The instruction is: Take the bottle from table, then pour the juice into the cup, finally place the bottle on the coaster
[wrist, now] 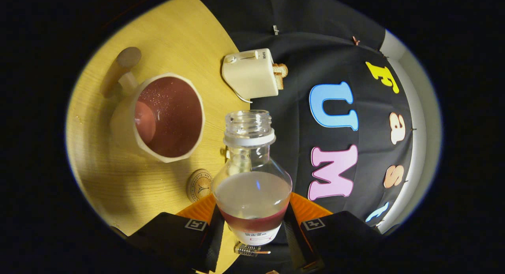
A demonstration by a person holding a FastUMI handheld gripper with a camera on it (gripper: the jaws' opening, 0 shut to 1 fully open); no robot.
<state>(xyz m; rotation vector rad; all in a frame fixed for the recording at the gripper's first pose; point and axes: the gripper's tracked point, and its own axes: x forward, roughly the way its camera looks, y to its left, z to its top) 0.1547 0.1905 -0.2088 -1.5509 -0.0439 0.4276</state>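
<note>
My gripper (252, 222) is shut on a clear glass bottle (252, 175), both fingers pressing its lower body. The bottle is uncapped, has a white ring under its threaded neck, and holds a little red juice at the bottom above a white label. The whole view is rolled sideways, with the wooden table (126, 187) running up beside the bottle. A cream cup (158, 118) with a wooden handle stands on the table, beyond the fingers and apart from the bottle's mouth, with red juice and bubbles inside. A round cork coaster (199, 185) lies on the table close to the bottle's shoulder.
A cream toaster (250, 73) with slices of bread in it stands at the table's far edge, beyond the bottle's mouth. The black cloth wall rises behind the table.
</note>
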